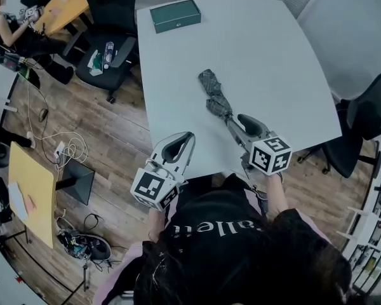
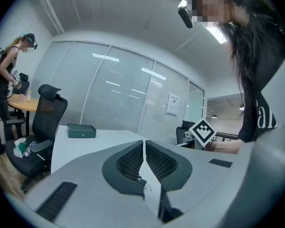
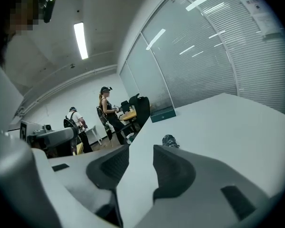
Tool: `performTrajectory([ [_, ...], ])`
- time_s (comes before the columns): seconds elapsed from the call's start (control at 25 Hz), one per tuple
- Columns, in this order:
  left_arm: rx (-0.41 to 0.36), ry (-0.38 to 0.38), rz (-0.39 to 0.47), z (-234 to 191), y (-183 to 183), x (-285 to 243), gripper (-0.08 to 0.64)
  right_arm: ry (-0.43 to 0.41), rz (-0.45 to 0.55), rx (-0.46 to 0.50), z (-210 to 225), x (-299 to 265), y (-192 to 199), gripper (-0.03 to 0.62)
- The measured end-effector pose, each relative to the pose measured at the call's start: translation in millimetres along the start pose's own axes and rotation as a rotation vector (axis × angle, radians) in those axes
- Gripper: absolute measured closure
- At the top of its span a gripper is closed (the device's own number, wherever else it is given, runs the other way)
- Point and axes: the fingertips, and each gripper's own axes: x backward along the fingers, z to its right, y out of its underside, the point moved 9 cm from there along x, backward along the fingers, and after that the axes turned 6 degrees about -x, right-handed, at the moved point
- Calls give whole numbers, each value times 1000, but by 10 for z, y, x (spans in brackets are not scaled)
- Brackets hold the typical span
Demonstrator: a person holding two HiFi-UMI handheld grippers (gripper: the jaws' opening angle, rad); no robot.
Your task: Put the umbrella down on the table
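Note:
A folded dark plaid umbrella (image 1: 214,95) lies flat on the white table (image 1: 273,56), pointing away from me. My right gripper (image 1: 239,122) hovers just behind its near end, jaws apart with nothing between them. In the right gripper view the umbrella (image 3: 170,140) peeks out past the right gripper (image 3: 140,152), lying on the table beyond the fingers. My left gripper (image 1: 186,138) is over the table's front edge, left of the umbrella. Its jaws meet at the tips, empty, in the left gripper view (image 2: 144,144).
A dark green box (image 1: 175,15) sits at the table's far left corner. Black office chairs stand left of the table (image 1: 108,43) and at its right (image 1: 368,116). A person (image 1: 13,33) stands by an orange table at far left. Cables lie on the wood floor.

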Motion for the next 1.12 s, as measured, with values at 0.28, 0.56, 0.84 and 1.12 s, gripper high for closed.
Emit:
performTrajectory([
  [0.28, -5, -23, 1, 228, -31, -118, 526, -65, 48, 18, -95, 312, -42, 478],
  [0.56, 7, -43, 6, 573, -76, -199, 526, -139, 56, 30, -81, 574, -48, 547],
  [0.84, 10, -58, 1, 722, -95, -220, 526, -182, 53, 69, -104, 685, -47, 561],
  [1.12, -5, -64, 1, 760, -125, -244, 526, -197, 51, 97, -111, 708, -42, 565],
])
